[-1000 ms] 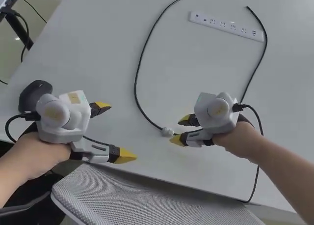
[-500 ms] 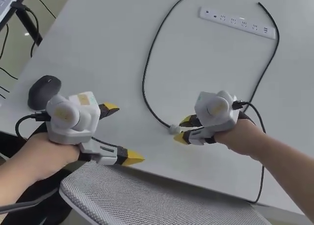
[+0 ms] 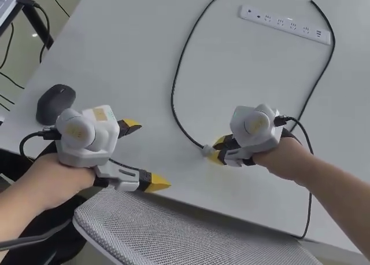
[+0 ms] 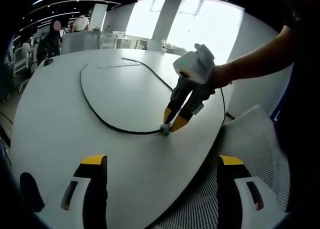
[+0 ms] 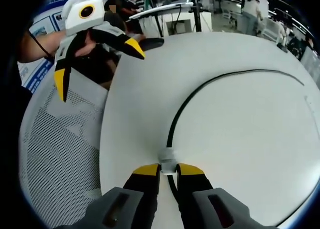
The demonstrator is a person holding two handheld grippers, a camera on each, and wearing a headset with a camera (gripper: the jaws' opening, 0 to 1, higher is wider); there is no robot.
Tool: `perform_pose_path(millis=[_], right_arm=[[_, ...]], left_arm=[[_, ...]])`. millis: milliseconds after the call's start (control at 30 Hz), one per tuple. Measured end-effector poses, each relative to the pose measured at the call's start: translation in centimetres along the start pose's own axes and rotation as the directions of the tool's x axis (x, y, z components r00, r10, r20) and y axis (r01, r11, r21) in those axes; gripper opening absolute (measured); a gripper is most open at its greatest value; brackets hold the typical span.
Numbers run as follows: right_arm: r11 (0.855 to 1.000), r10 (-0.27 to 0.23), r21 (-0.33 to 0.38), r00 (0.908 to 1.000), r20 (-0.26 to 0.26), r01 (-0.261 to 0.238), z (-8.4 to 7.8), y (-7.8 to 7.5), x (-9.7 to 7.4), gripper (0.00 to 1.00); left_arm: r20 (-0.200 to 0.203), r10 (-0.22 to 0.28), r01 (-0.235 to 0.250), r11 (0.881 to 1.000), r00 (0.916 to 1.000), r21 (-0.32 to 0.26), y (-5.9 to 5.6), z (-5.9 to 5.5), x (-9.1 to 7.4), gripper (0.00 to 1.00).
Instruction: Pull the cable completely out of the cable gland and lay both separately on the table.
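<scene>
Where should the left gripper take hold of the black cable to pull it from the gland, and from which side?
Probably the black cable close beyond the cable gland, left gripper coming from above with jaws across it: it lies flat on the table, curving away there.

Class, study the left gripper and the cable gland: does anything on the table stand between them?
Nothing visible does. Only bare table lies between the open left gripper and the cable gland. The right gripper meets the gland from the far side, its fingers flanking the cable, off the left one's path.
</scene>
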State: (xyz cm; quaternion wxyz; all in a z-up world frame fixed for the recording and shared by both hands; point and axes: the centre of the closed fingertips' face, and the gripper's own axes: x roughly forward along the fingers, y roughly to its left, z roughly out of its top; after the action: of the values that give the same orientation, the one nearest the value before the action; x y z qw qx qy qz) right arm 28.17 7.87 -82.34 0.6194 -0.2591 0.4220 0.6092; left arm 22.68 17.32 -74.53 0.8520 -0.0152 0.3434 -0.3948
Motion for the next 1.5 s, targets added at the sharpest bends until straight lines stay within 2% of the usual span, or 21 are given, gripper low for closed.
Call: perform_pose_path(millis=[267, 533, 733, 867, 1033, 1233, 1367, 1500], right_arm=[[1.000, -0.012, 0.019, 0.9998, -0.017, 0.013, -0.2, 0.1, -0.1, 0.07], [0.999, -0.005, 0.045, 0.9999, -0.012, 0.006, 0.0, 0.6, -1.4, 0.06], [0.999, -0.009, 0.048, 0.9999, 0.005, 0.009, 0.9, 0.9, -3.1, 0.06], [0.998, -0.008, 0.056, 0.9998, 0.018, 0.007, 1.4, 1.1, -4.2, 0.06], [0.998, -0.009, 0.057, 0.9998, 0.018, 0.008, 1.9, 1.4, -5.5, 0.06], [0.998, 0.008, 0.054, 0.9994, 0.032, -0.010, 2.9, 2.2, -7.0, 0.06], [0.999, 0.019, 0.040, 0.9993, 0.032, -0.020, 3.3, 2.8, -8.0, 0.06], [0.999, 0.028, 0.035, 0.9990, 0.035, -0.029, 3.5, 3.2, -8.8, 0.06]], left_arm=[[-0.001, -0.007, 0.007, 1.000, 1.0000, 0.003, -0.3, 0.1, 0.0, 0.90], [0.009, -0.014, 0.014, 1.000, 0.9999, 0.019, -0.5, 1.0, 0.1, 0.89], [0.024, -0.032, 0.031, 0.999, 0.9992, 0.037, -0.8, 2.1, 0.3, 0.90], [0.016, -0.048, 0.046, 0.997, 0.9987, 0.065, -1.2, 2.9, 0.6, 0.89], [0.019, -0.077, 0.074, 0.992, 0.9969, 0.101, -1.8, 4.4, 1.0, 0.89], [0.024, -0.119, 0.114, 0.983, 0.9926, 0.142, -2.9, 6.1, 1.8, 0.87], [0.014, -0.151, 0.146, 0.972, 0.9884, 0.186, -3.9, 7.0, 2.6, 0.87], [0.036, -0.185, 0.176, 0.968, 0.9820, 0.179, -4.5, 7.8, 3.0, 0.86]])
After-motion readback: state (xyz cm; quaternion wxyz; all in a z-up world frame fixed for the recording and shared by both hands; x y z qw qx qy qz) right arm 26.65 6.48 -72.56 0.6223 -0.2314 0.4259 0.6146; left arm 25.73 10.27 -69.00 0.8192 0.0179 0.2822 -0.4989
